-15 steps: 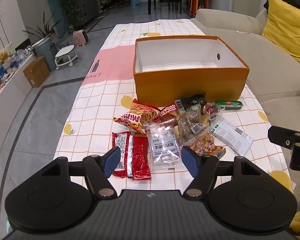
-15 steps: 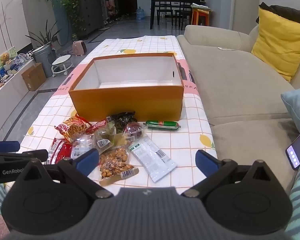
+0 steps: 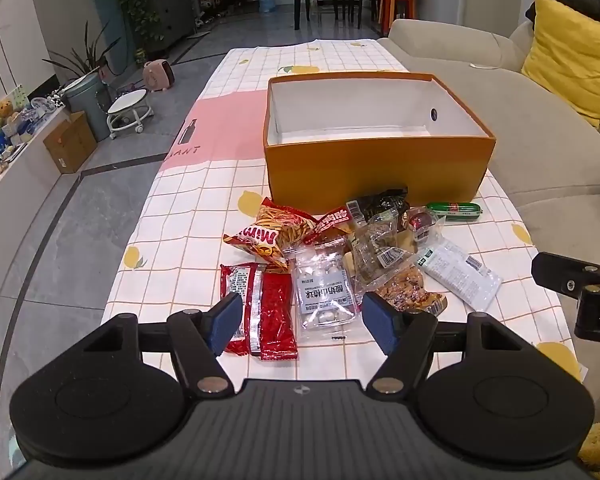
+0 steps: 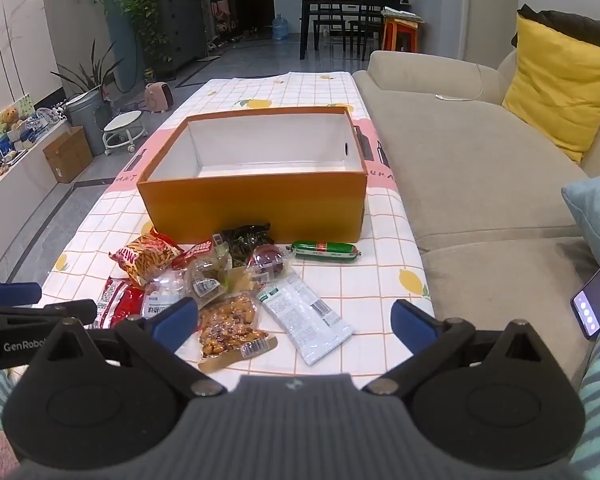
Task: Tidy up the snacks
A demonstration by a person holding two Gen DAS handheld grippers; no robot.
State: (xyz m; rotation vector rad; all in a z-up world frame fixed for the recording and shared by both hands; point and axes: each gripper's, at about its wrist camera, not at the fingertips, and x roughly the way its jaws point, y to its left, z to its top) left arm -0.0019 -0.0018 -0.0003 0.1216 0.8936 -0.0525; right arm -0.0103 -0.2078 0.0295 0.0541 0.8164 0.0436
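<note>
- Table [image 3: 204, 200]: long, covered by a checked lemon-print cloth; beige sofa [image 4: 460, 168] along one side.
- Orange box [image 3: 376, 160]: open, white interior, mid-table.
- Snack packets [image 3: 324, 256]: clustered on the cloth just before the box.
- Left gripper [image 3: 300, 320], right gripper [image 4: 294, 320]: jaws spread, holding nothing.

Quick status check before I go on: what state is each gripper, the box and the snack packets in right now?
Left gripper: open, holding nothing, above the near packets.
Right gripper: open, holding nothing.
Orange box: lidless, nothing visible inside.
Red packet: flat on the table, sealed.
Clear candy packet: flat, between the left gripper's fingers in view.
Peanut packet: flat, sealed.
White packet: flat.
Green sausage: lying alone beside the box.
</note>
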